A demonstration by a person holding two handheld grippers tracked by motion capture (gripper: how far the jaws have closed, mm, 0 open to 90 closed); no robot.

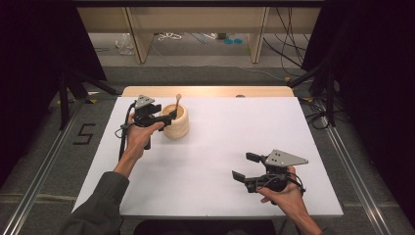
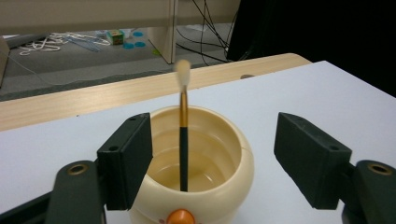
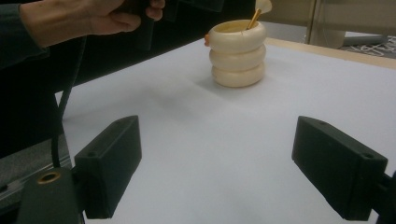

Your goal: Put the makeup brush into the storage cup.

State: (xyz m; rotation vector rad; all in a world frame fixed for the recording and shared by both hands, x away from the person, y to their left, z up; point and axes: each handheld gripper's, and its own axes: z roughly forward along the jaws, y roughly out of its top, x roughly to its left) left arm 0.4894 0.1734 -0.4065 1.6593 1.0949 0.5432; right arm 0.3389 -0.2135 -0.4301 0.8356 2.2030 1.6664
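High view shows the white rectangular tabletop (image 1: 210, 161) with the cream ribbed, three-ringed holder cup (image 1: 175, 120) standing near its far left corner. Inside the cup stands a slim brush with a black-and-gold handle and pale tuft (image 1: 177, 102) — nearly upright, leaning a little toward the far rim, its long axis vertical.

Left gripper (image 1: 169, 115) sits right at the cup's near rim, its jaws spread wide with nothing pressed between them; in the left gripper view the brush (image 2: 183, 140) rises straight ahead between the two pads, clear of both, and the cup (image 2: 205, 163) lies just beyond and below them. So the brush lies directly forward of this gripper, and the left hand is by far the nearer one.

Right gripper (image 1: 244, 167) rests low at the near right of the tabletop, well apart from the cup (image 3: 237, 53), its jaws wide open and empty.

The brush's foot is hidden in the cup's depth, and its tuft (image 2: 182, 73) is blurred — whether it leans on the rim I cannot tell.
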